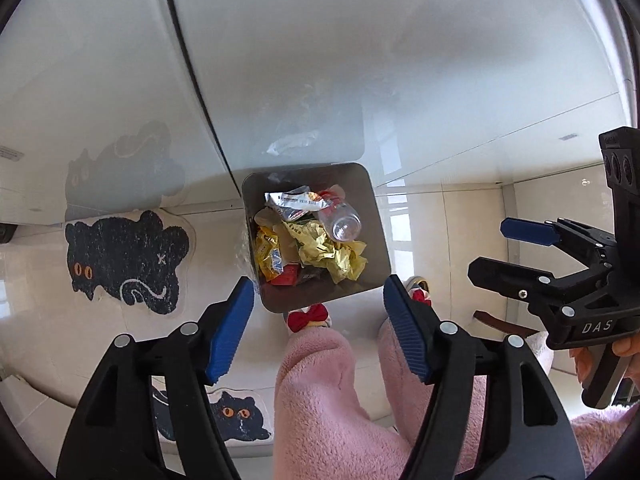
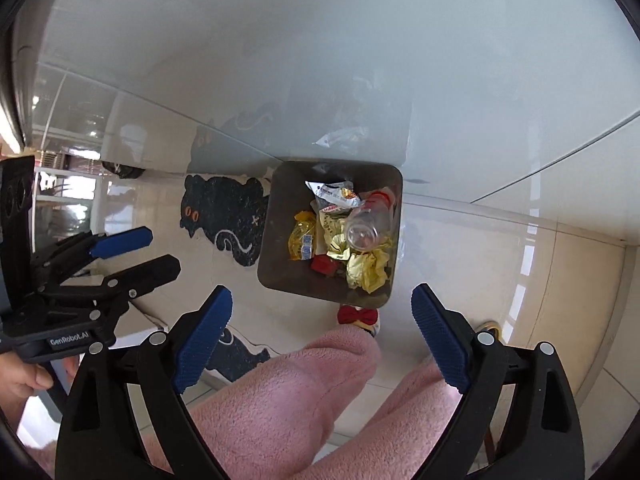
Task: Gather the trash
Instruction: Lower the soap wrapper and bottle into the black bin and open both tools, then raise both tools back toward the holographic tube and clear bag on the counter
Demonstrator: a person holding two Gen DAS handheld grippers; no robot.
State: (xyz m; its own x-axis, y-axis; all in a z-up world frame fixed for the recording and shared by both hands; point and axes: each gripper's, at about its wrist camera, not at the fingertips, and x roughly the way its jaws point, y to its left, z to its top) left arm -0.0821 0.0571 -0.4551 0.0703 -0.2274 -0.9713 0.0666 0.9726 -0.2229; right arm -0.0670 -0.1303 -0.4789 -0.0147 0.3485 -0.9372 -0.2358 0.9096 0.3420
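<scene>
With both sets of fingers spread and empty, left gripper [image 1: 318,328] and right gripper [image 2: 322,340] hang above the bin [image 1: 376,216] on the floor; wrappers [image 1: 328,246] and a bottle [image 1: 344,224] lie inside, so collection looks largely complete

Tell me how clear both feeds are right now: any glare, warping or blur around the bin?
Left wrist view: sharp on the trash bin; fisheye bends the cabinet seam; the glossy door mirrors the cat mat. Right wrist view: bin contents crisp, bright window streaks on the floor tiles, dark vignette at the corners.
</scene>
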